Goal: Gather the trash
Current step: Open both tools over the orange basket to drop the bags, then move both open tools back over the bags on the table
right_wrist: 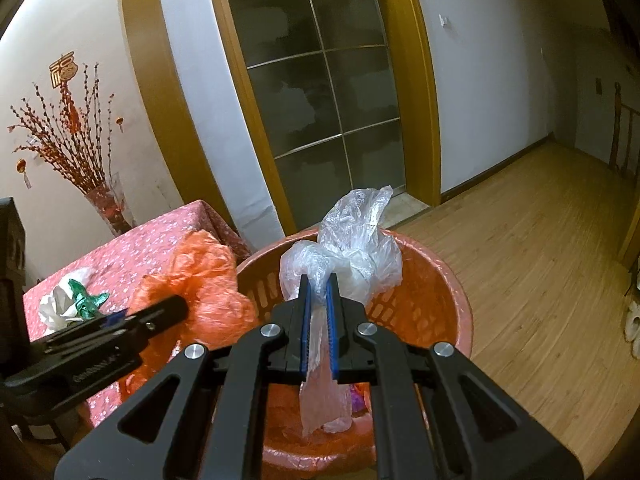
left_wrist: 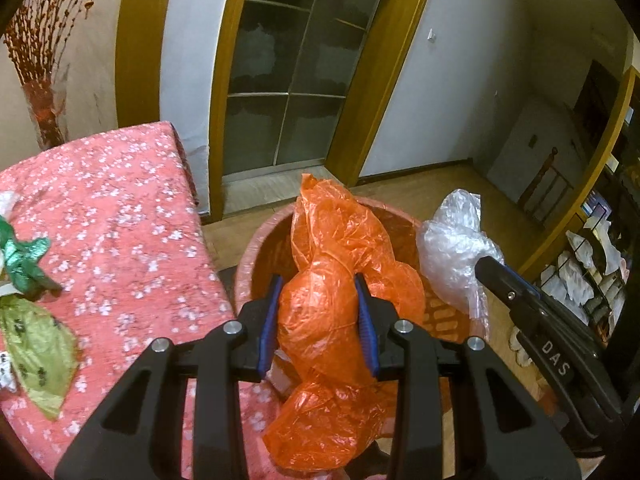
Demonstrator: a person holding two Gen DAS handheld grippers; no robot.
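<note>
Basket [right_wrist: 432, 300]: floor mostly hidden under orange bag [left_wrist: 340, 320] and clear bag [right_wrist: 352, 240]; near rim cut off behind gripper frames. Contents inside: indistinct.

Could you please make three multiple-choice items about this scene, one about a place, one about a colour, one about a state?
1. Where does the basket stand?
A. on the table
B. on the floor beside the table
C. on a chair

2. What colour is the bag in the left gripper?
A. orange
B. blue
C. black

3. How is the right gripper?
A. wide open and empty
B. shut on the clear bag
C. shut on a green wrapper

Answers:
1 B: the basket sits on the wooden floor, next to the table with the pink cloth.
2 A: the orange bag fills the gap between the left jaws.
3 B: the right jaws stand nearly together with the clear bag pinched between them, above the basket.
</note>
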